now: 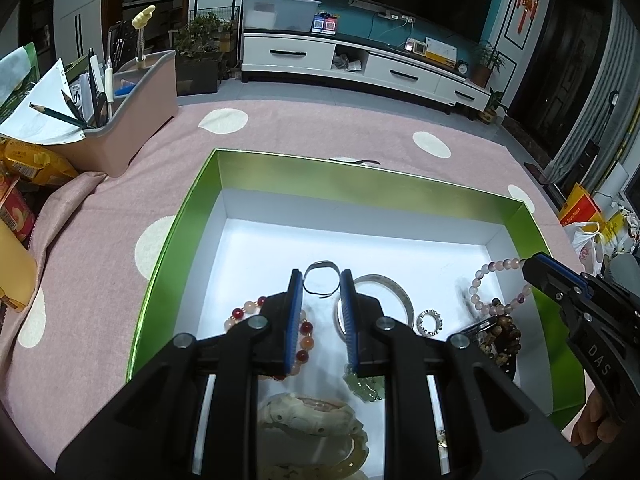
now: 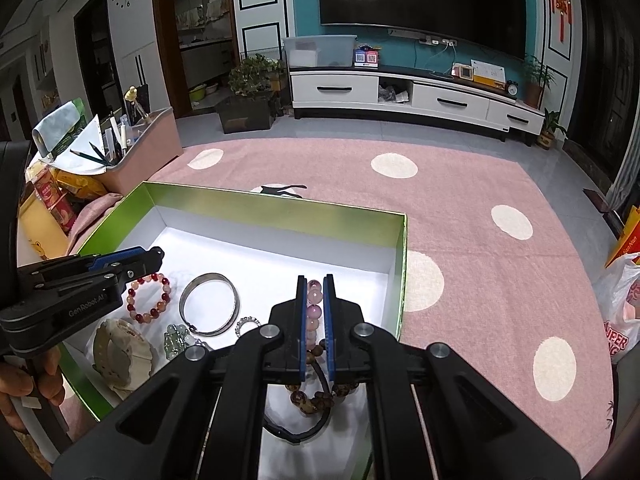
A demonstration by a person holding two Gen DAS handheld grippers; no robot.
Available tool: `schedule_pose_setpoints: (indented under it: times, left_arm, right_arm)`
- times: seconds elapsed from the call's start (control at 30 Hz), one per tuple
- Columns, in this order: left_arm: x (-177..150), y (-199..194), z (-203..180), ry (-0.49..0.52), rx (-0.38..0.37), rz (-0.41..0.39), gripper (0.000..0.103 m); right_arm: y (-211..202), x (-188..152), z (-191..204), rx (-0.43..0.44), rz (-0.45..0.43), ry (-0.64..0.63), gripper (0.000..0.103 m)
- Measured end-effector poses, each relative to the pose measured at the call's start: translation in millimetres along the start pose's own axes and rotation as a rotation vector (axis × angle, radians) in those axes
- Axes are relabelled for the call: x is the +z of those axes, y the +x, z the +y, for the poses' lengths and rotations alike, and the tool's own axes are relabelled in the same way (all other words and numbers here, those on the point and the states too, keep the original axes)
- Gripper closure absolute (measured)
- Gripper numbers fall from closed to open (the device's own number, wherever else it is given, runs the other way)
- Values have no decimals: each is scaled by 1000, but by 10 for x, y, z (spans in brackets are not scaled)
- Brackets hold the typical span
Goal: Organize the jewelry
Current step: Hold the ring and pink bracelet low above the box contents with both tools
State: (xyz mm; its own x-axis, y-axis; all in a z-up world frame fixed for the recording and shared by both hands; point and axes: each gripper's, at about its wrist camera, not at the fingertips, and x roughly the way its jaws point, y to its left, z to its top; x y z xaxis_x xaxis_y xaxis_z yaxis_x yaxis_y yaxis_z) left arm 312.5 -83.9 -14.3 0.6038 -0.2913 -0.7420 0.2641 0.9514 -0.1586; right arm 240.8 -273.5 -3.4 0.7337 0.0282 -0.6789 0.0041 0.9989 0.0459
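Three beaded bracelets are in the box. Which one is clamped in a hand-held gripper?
The pale pink-purple bead bracelet, pinched between the right hand-held gripper's fingers. The red-orange bead bracelet lies free in the green box; the dark brown bead bracelet lies beneath the gripper, unclamped.

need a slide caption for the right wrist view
Right gripper shut on a pink bead bracelet over the green box; left gripper nearby.

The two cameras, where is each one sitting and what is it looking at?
Left wrist view: sits on the left gripper, looking down into the green box; the right gripper pokes in.
Right wrist view: sits on the right gripper, which pinches a pink bead bracelet; the left gripper and hand show.
Both share the box, silver bangle and TV.
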Motion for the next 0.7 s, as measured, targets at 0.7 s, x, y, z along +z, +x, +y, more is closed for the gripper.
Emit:
schedule_pose_setpoints:
  times: [0.7]
  left_arm:
    - [9,-4,-26,1,17,9,84]
  right_arm:
    - [45,-25,-15,-12,34,0,96]
